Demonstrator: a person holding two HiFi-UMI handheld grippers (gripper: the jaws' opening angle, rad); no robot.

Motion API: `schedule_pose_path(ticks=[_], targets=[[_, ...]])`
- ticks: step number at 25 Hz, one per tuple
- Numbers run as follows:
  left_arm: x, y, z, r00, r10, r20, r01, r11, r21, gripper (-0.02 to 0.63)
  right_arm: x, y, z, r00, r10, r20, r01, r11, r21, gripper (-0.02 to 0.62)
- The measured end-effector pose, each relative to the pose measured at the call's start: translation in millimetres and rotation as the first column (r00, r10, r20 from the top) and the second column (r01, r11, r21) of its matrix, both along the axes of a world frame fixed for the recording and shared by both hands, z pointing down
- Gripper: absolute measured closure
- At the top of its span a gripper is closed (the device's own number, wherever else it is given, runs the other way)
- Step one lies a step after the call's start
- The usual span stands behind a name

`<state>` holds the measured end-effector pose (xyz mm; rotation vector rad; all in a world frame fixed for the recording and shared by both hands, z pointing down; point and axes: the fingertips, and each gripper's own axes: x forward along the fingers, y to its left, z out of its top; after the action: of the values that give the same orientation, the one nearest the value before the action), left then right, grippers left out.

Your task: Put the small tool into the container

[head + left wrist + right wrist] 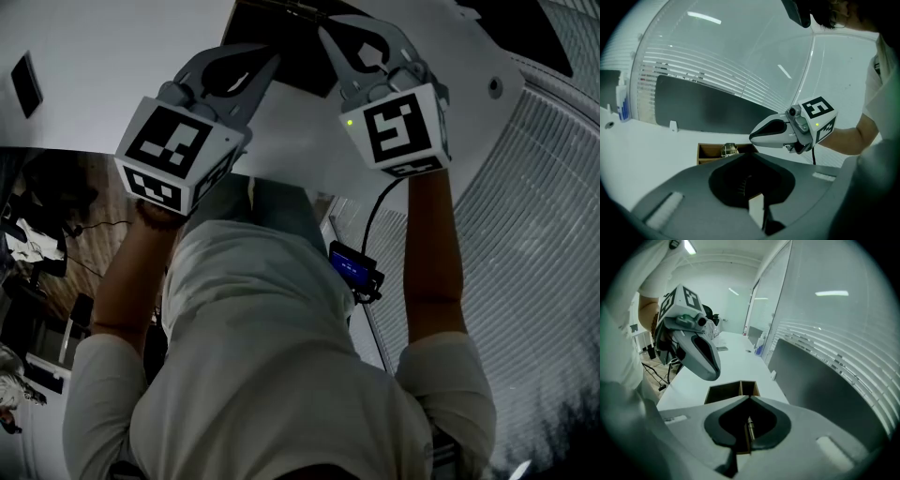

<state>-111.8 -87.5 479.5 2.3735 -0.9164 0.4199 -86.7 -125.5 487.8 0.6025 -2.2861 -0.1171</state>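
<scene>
Fingers of the right gripper (750, 397) are pressed together, tip to tip. Through the opening behind them a thin metal tool (750, 428) shows beside the divider of the wooden box (723, 392); whether it is pinched or lying inside is unclear. The left gripper (751, 154) is also closed and empty, near that box on the white table (736, 362).

Grey left claw (265, 58), right claw (328, 36); black-white marker cubes (178, 150); white sleeves (101, 394).
</scene>
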Motion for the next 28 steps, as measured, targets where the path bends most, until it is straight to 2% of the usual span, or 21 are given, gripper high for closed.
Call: schedule_pose_path(ticks=[5,10,14,20,25,28], targets=[[17.9,11.1,-23.3,0.999,0.031,0.006,-0.031,0.998,0.051,0.603,20.8,13.6,-29.3,0.991,0.101,0.086,-0.102,0.995,0.016,0.594],[31.7,24.1,-61.0,0.999,0.051,0.005,-0.052,0.992,0.113,0.603,33.9,33.3,-69.4,0.972,0.163,0.168,-0.177,0.982,0.071,0.594],[38.8,19.5,-93.8,0.998,0.059,0.01,-0.06,0.977,0.204,0.603,43.3,40.9,-113.2,0.94,0.208,0.271,-0.246,0.962,0.116,0.594],[48.6,35.4,-138.0,0.998,0.057,-0.033,-0.047,0.969,0.244,0.603,52.3,68.6,-161.2,0.906,0.228,0.357,-0.299,0.941,0.157,0.595],[63.6,43.4,-162.6,0.997,0.069,-0.045,-0.053,0.954,0.294,0.603,64.0,81.5,-201.6,0.858,0.255,0.447,-0.373,0.906,0.2,0.595],[65.6,47.5,-176.5,0.996,0.067,-0.06,-0.045,0.948,0.315,0.603,68.5,88.1,-219.8,0.817,0.273,0.507,-0.416,0.889,0.192,0.595]])
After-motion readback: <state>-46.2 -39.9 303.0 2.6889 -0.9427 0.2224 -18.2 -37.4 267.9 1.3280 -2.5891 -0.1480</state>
